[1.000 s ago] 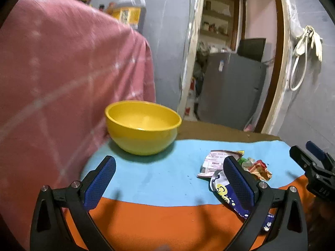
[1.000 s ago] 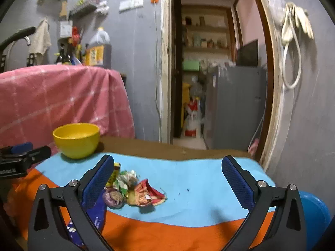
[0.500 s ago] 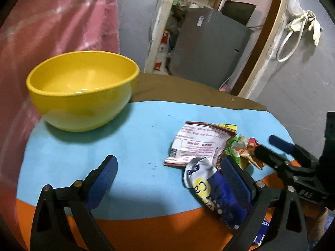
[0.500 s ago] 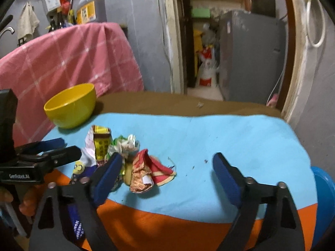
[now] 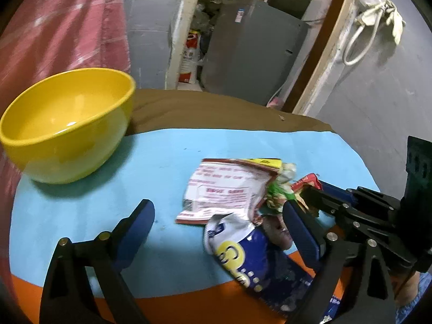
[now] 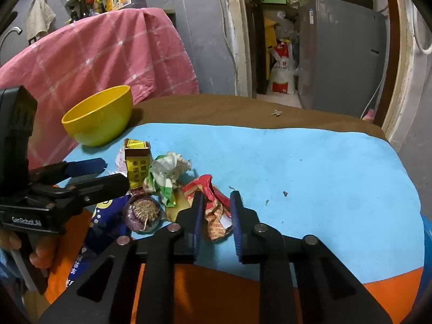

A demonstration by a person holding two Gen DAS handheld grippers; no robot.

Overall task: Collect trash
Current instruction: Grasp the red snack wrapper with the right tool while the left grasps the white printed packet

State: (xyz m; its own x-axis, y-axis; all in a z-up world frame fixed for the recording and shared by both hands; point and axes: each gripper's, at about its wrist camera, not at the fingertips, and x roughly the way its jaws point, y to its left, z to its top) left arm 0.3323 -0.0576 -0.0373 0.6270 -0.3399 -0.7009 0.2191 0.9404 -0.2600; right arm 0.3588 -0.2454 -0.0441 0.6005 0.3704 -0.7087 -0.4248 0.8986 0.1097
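Surface: a table (image 6: 243, 108) with a brown top, covered by a light blue cloth (image 6: 324, 167) that has an orange band (image 6: 391, 291) along the near edge. A few dark crumbs lie on the blue part. A yellow bowl (image 6: 100, 118) stands at the far left corner of the cloth, upright, nothing visible inside it.

Room: grey walls, a pink checked cloth (image 6: 102, 54) draped behind the bowl, an open doorway with a grey fridge (image 6: 340, 54) and a white-and-red sack (image 6: 282, 73) on the floor beyond. A white cord (image 5: 359, 43) hangs on the right wall.

Trash: a loose pile (image 6: 167, 183) sits on the cloth near the left front, well apart from the bowl. It comprises a yellow carton (image 6: 136, 166), a crumpled green-and-white wrapper (image 6: 164, 175), a flat white packet (image 5: 229, 189) with red print, a dark blue bag (image 5: 251, 264) with yellow marks reaching onto the orange band, a round purple item (image 6: 141, 212) and a crumpled red wrapper (image 6: 213, 210).

Right gripper (image 6: 216, 216): jaws have just been closing and now pinch the red wrapper between the pads, which rests on the cloth.

Left gripper (image 5: 218, 229): jaws wide apart and slightly narrowing, straddling the blue bag's torn top; the pads do not press it.
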